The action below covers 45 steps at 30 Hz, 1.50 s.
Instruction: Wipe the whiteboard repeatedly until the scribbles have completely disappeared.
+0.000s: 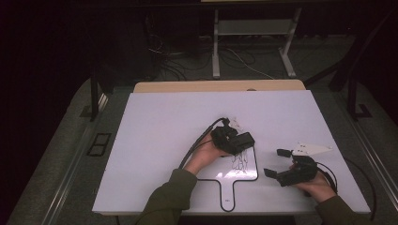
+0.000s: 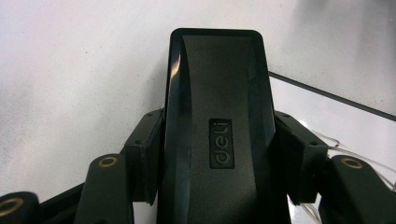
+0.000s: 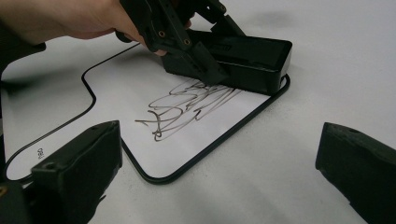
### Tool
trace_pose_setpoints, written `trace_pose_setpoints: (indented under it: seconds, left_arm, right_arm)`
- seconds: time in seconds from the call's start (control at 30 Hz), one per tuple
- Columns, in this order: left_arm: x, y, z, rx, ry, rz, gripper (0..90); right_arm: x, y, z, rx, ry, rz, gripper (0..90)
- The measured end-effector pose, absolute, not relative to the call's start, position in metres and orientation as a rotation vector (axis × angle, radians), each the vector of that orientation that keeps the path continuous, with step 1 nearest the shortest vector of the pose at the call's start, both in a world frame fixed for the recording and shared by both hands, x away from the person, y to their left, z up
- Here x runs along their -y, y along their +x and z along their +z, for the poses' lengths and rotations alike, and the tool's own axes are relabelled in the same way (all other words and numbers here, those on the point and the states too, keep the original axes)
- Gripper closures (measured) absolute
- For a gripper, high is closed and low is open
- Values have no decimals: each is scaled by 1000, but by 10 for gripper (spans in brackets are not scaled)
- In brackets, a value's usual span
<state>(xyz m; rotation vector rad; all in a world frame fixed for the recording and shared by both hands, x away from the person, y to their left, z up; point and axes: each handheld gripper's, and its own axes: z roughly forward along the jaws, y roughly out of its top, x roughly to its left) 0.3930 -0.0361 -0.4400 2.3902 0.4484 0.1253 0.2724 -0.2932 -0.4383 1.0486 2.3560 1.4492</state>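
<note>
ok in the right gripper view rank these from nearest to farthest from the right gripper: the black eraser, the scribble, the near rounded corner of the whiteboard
1. Whiteboard's near rounded corner, just ahead between the open jaws of the right gripper.
2. Scribble, mid-board, farther in.
3. Black eraser, at the board's far edge, held by the left gripper.

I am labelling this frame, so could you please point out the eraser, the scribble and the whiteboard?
eraser [image 2: 217, 140]: left gripper view, top face.
scribble [image 3: 187, 109]: right gripper view, middle strokes.
whiteboard [image 3: 70, 123]: right gripper view, bare surface.
</note>
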Motion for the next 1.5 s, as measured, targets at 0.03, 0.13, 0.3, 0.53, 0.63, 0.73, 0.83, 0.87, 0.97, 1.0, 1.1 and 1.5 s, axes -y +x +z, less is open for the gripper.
trace_pose_setpoints:
  seconds: [0.03, 0.13, 0.3, 0.53, 0.63, 0.73, 0.83, 0.87, 0.97, 1.0, 1.1, 1.5]
  left_arm:
    - [36, 394, -440, -428, 2397, 133, 397]
    - [37, 392, -440, -446, 2396, 127, 397]
    - [37, 391, -440, -443, 2396, 125, 397]
    - [37, 387, -440, -431, 2394, 125, 396]
    - [37, 387, -439, -416, 2404, 125, 397]
    - [37, 385, -440, -421, 2398, 122, 397]
    - [37, 384, -439, -391, 2410, 133, 397]
    - [37, 383, -439, -396, 2406, 127, 397]
    - [38, 381, -440, -401, 2400, 125, 396]
    - [38, 380, -439, -395, 2404, 128, 397]
    - [38, 378, -439, -383, 2412, 129, 397]
    - [37, 367, -439, -361, 2414, 123, 397]
  right_arm:
    - [293, 272, -438, -2358, 1048, 1448, 0]
    - [293, 273, -438, -2358, 1045, 1448, 0]
    - [293, 272, -438, -2359, 1046, 1448, 0]
    - [293, 272, -438, -2360, 1043, 1447, 0]
    - [293, 272, -439, -2360, 1043, 1446, 0]
    - [293, 272, -439, -2359, 1043, 1446, 0]
    - [293, 272, -439, -2360, 1042, 1445, 0]
    - [293, 272, -439, -2360, 1042, 1445, 0]
    - [293, 272, -439, -2359, 1043, 1446, 0]
    - [293, 272, -439, -2359, 1042, 1446, 0]
    - [293, 272, -439, -2359, 1042, 1446, 0]
    - [293, 272, -439, -2358, 1042, 1445, 0]
